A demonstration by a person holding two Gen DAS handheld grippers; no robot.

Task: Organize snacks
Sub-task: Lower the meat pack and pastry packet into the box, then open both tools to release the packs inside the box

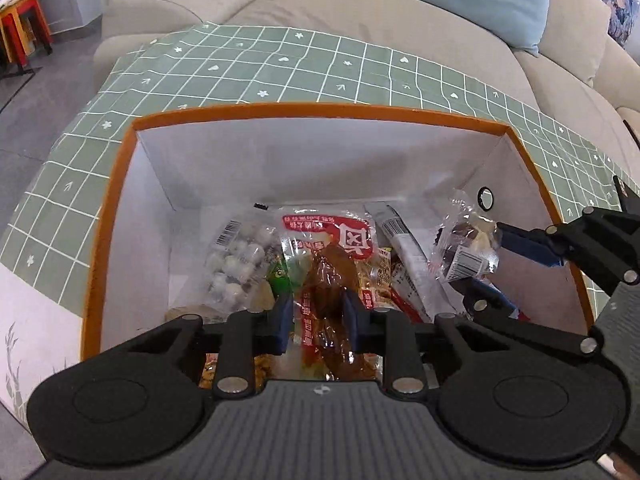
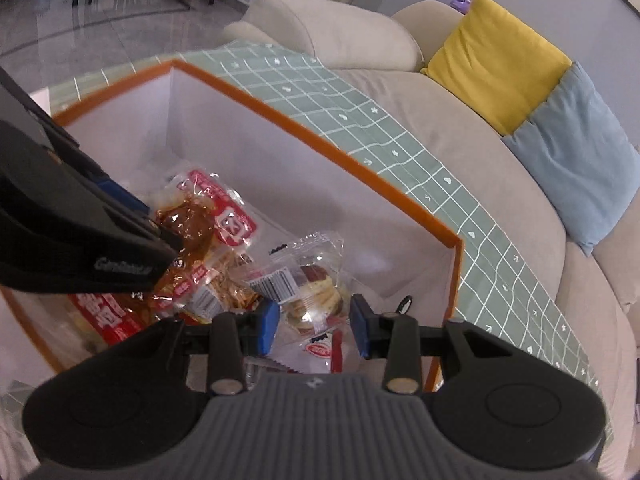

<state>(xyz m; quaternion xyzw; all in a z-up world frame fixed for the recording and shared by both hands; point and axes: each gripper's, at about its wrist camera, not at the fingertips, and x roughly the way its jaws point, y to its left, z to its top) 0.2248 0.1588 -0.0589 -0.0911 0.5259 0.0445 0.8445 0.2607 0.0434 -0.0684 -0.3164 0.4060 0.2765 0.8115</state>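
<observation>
Left wrist view: left gripper (image 1: 317, 318) hangs over the open box, its two blue pads parted on either side of a clear packet of brown meat (image 1: 334, 280) with a red label; whether the pads touch the packet cannot be told.
Left gripper from the right wrist view: its black body (image 2: 80, 240) reaches in from the left, blue finger tip right at the brown meat packet (image 2: 188, 228).
Right gripper: seen from its own camera (image 2: 314, 326) the blue pads stand well apart above a clear packet of small round pastries (image 2: 312, 292), with free space on both sides.
Right gripper from the left wrist view: its fingers (image 1: 524, 240) come in from the right, tip just beside that pastry packet (image 1: 468, 240), which shows a barcode; contact cannot be told.
Snacks: all lie inside the box, piled on its floor: a bag of white round pieces (image 1: 236, 264) at the left, the meat packet in the middle, a grey-white sachet (image 1: 408, 248) and red wrappers to the right.
Box: white walls with an orange rim (image 1: 304, 110), a round hole (image 1: 485, 199) in the right wall.
Cloth: a green grid tablecloth (image 1: 280, 68) lies under the box.
Beyond: a beige sofa (image 2: 360, 32) with a yellow cushion (image 2: 496, 64) and a blue cushion (image 2: 576, 148).
</observation>
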